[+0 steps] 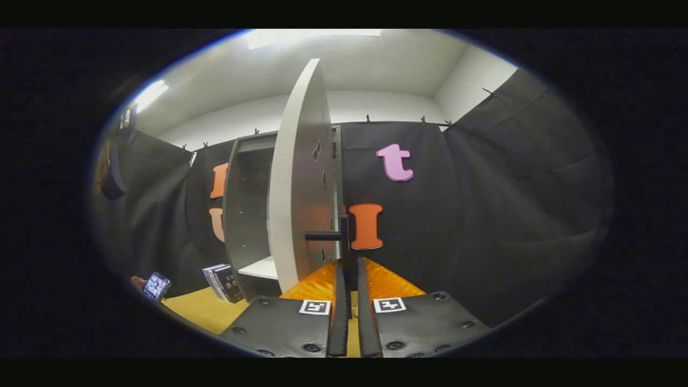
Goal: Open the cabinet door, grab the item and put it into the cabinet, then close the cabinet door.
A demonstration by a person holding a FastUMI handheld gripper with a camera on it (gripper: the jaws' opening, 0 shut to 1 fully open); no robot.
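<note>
Black cloth walls behind; fingers (pixel 349 269) nearly closed around the open cabinet door's (pixel 301 177) handle (pixel 329 235).

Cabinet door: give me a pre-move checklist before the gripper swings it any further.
1. Cabinet door open enough to pass the item: ok, it stands edge-on.
2. Gripper closed on the door handle: cannot tell; fingers nearly together just below it.
3. Shelf free: ok on the visible part.
4. Item, a dark box, upright beside the cabinet: ok.
5. Hand holding a phone near the box: not ok.
</note>
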